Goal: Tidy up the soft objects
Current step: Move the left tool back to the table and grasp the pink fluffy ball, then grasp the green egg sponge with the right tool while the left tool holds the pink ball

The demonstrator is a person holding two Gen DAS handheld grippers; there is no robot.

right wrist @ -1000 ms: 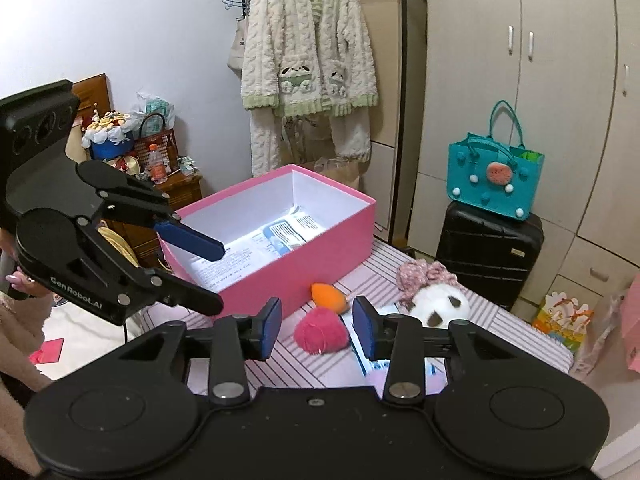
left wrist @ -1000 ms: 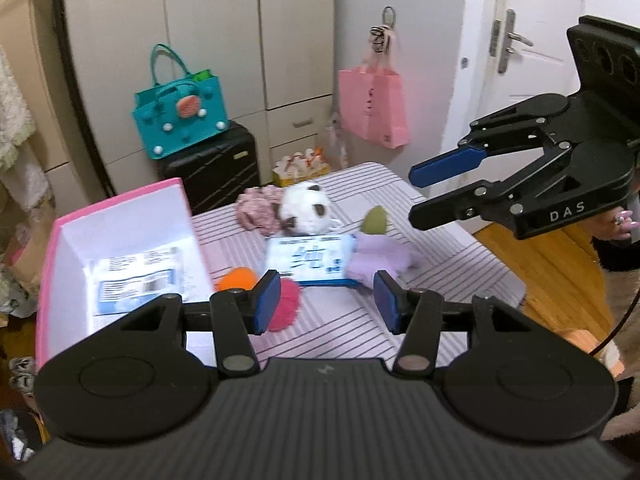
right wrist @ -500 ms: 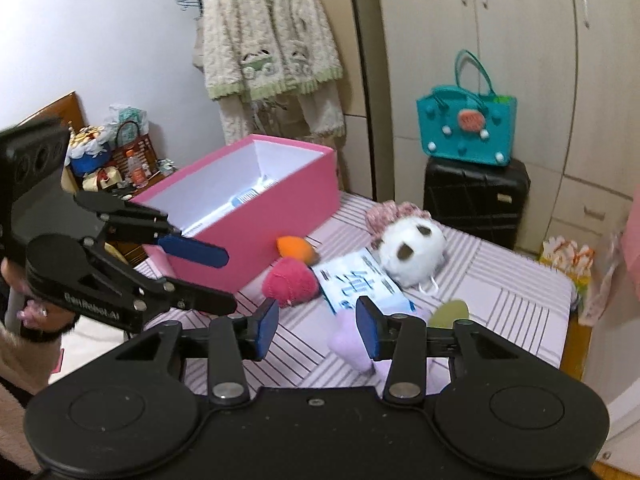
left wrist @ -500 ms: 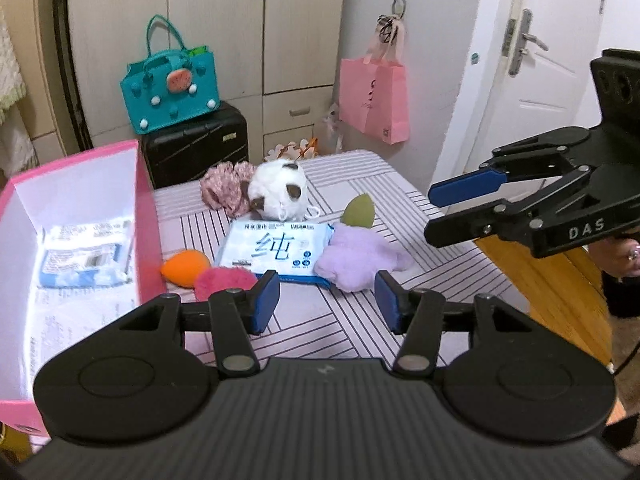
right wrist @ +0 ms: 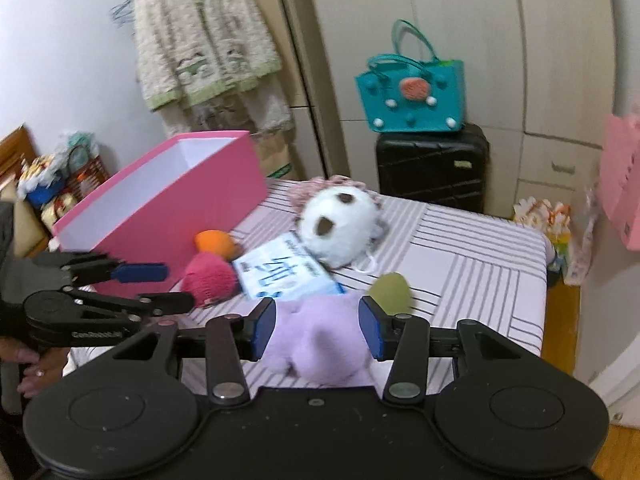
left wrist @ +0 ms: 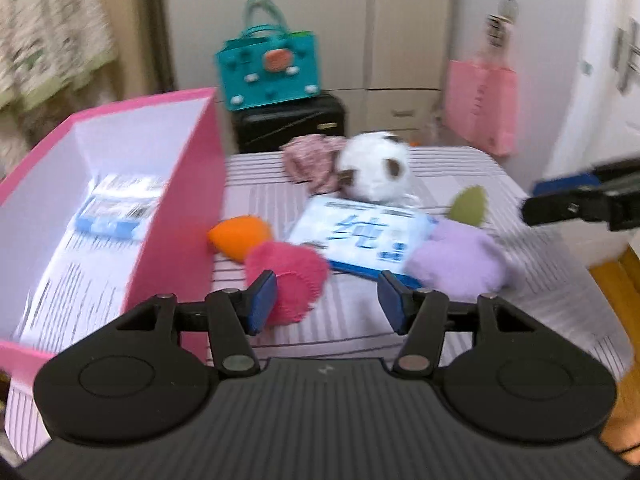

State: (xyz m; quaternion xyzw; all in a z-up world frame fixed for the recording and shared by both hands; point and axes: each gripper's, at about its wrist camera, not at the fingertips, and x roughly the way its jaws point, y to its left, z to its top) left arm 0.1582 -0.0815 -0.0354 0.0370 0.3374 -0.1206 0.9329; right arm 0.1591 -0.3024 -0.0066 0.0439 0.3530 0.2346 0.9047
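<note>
Several soft toys lie on the striped table beside our pink box. Our right gripper hangs wide open and empty over the lilac plush; our left gripper, equally open and empty, faces the magenta pom. Closing carelessly, we could snag the wipes packet.

Bare striped cloth shows along the table's right edge and far right corner, and a strip along the near edge in front of the left gripper, whose jaws stand apart. The pink box walls off the left edge, with the orange piece and pink pom just beside it. Through the middle, the wipes pack, panda plush, green piece and purple plush crowd together, seemingly touching, though blur hides any gaps.
</note>
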